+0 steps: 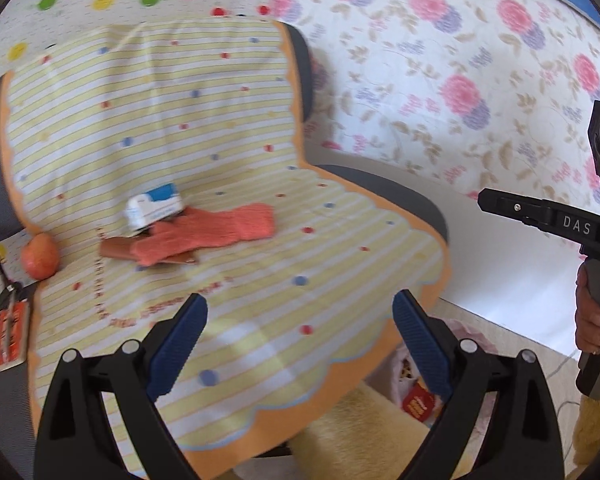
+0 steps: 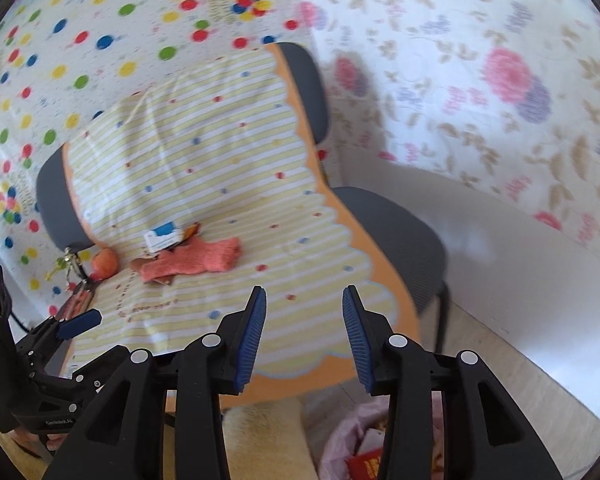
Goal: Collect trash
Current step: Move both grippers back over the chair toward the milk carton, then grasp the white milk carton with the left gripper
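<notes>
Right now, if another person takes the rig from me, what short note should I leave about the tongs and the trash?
Left tongs: open, empty. Right tongs: open, empty.
Both hang over the front of the cloth-covered chair.
On the seat: white and blue carton and brown wrapper, partly under an orange knitted sock. An apple lies at the seat edge.
Done: pink-lined trash bag on the floor already holds a red packet.
Left: carton and wrapper.

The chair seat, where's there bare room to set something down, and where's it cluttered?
Free: the front of the striped cloth, from the coral knit piece to the scalloped edge, and its right side. Crowded: the back left, where the white-and-blue carton, brown wrappers and apple cluster.
</notes>
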